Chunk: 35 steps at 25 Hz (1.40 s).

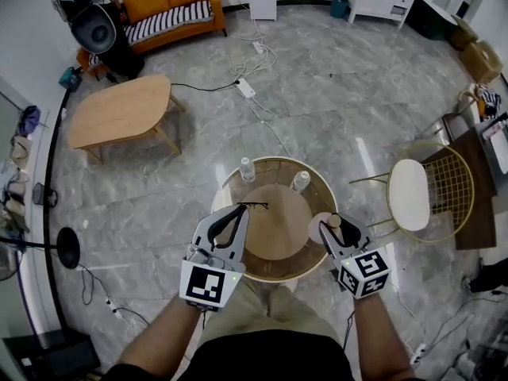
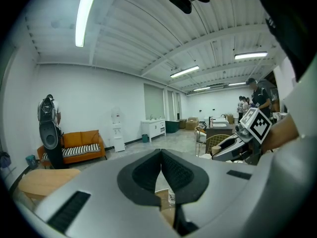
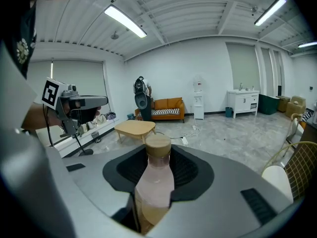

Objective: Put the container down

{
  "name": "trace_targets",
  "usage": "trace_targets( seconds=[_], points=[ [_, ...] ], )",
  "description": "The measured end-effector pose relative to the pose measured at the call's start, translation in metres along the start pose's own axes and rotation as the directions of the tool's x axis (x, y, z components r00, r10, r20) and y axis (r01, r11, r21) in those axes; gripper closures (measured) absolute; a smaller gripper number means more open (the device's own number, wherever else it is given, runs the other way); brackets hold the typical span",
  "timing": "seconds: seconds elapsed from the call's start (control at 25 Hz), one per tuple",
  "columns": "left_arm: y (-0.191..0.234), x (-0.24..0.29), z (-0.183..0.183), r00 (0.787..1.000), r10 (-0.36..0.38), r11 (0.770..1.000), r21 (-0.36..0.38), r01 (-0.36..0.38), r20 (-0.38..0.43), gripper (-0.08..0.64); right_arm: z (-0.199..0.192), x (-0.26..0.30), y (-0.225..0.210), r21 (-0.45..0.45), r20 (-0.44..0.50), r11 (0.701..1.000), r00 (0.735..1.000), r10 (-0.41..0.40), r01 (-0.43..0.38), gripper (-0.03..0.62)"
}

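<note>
The container is a pale pink bottle with a light wooden cap, upright between the dark pads of my right gripper, which is shut on it. In the head view the bottle and right gripper hang over the right edge of a round table with a glass rim and a wooden middle. My left gripper hovers over the table's left side. Its pads meet at the tips with nothing between them.
Two clear water bottles stand at the table's far side. A white-seated gold wire chair is close on the right. A wooden coffee table, an orange sofa and floor cables lie farther off.
</note>
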<state>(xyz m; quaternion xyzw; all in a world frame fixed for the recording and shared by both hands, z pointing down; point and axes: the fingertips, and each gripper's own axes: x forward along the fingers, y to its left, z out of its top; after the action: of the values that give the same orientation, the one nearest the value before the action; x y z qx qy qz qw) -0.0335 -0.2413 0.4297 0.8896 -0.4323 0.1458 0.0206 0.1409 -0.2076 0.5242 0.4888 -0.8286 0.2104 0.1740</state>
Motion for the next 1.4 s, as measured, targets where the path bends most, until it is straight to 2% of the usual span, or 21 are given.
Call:
trace_targets(
  seconds=[0.32, 0.6, 1.12, 1.4],
  points=[
    [0.007, 0.014, -0.002, 1.000, -0.010, 1.000, -0.001, 0.010, -0.008, 0.545, -0.018, 0.028, -0.006, -0.011, -0.040, 1.000, 0.999, -0.008, 0.007, 0.439],
    [0.015, 0.023, -0.025, 1.000, -0.009, 1.000, -0.007, 0.009, -0.026, 0.545, -0.049, 0.059, -0.010, -0.032, -0.072, 0.999, 0.997, -0.008, 0.005, 0.439],
    [0.016, 0.027, -0.036, 0.999, -0.041, 0.999, 0.012, 0.041, -0.031, 0.545, -0.063, 0.077, -0.011, -0.009, -0.074, 1.000, 0.997, -0.022, 0.021, 0.439],
    [0.026, 0.030, -0.040, 0.999, -0.035, 0.999, -0.008, 0.035, -0.029, 0.545, -0.074, 0.087, -0.010, -0.008, -0.096, 0.999, 0.995, -0.035, 0.035, 0.439]
  ],
)
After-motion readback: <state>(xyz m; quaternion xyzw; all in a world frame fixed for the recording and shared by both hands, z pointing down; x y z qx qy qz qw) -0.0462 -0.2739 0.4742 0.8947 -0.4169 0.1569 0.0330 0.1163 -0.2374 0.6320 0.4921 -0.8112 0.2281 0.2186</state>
